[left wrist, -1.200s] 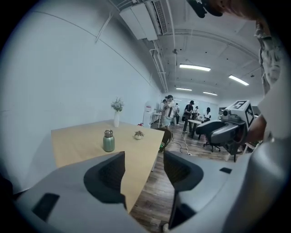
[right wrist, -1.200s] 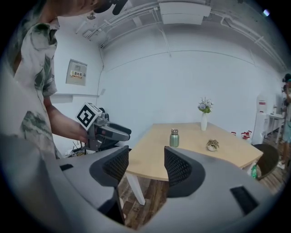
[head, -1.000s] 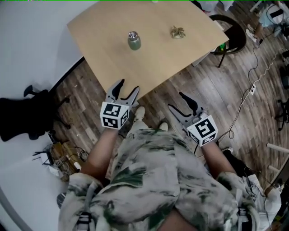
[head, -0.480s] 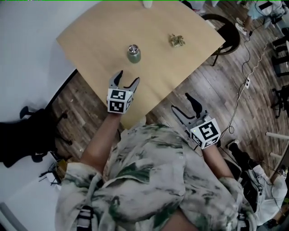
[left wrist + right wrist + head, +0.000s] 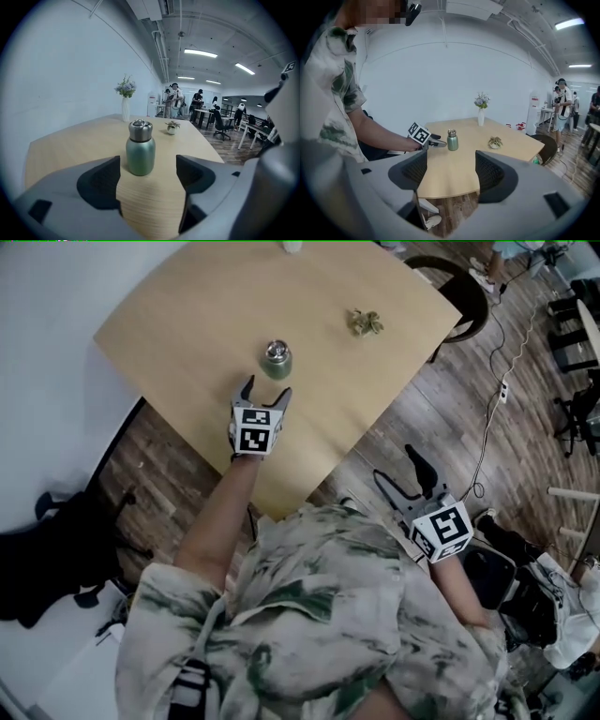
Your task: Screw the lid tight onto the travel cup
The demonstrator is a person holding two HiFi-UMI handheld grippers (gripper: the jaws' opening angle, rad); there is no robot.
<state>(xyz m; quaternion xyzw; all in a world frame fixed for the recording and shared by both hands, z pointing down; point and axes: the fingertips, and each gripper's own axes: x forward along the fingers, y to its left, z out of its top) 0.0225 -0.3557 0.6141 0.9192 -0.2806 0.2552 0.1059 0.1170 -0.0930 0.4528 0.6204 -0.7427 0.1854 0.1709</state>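
A small green travel cup (image 5: 276, 360) with a silver lid (image 5: 140, 129) stands upright on the wooden table (image 5: 187, 324). My left gripper (image 5: 263, 392) reaches over the table just short of the cup; its jaws have just been opening and stand open, with nothing between them. In the left gripper view the cup (image 5: 140, 148) stands ahead of the jaws, in line with the gap. My right gripper (image 5: 409, 472) hangs off the table's near edge over the floor; its jaws have also just been opening and are open and empty. The right gripper view shows the cup (image 5: 452, 140) far ahead.
A small potted plant (image 5: 366, 322) sits on the table's right part and a white vase with flowers (image 5: 125, 101) at its far end. A dark chair (image 5: 469, 296) stands beyond the right corner. Cables (image 5: 492, 427) run over the wooden floor at right.
My left gripper moved forward from the table's near edge to just short of the cup, its jaws wider. The right gripper shifted a little right, jaws wider too.
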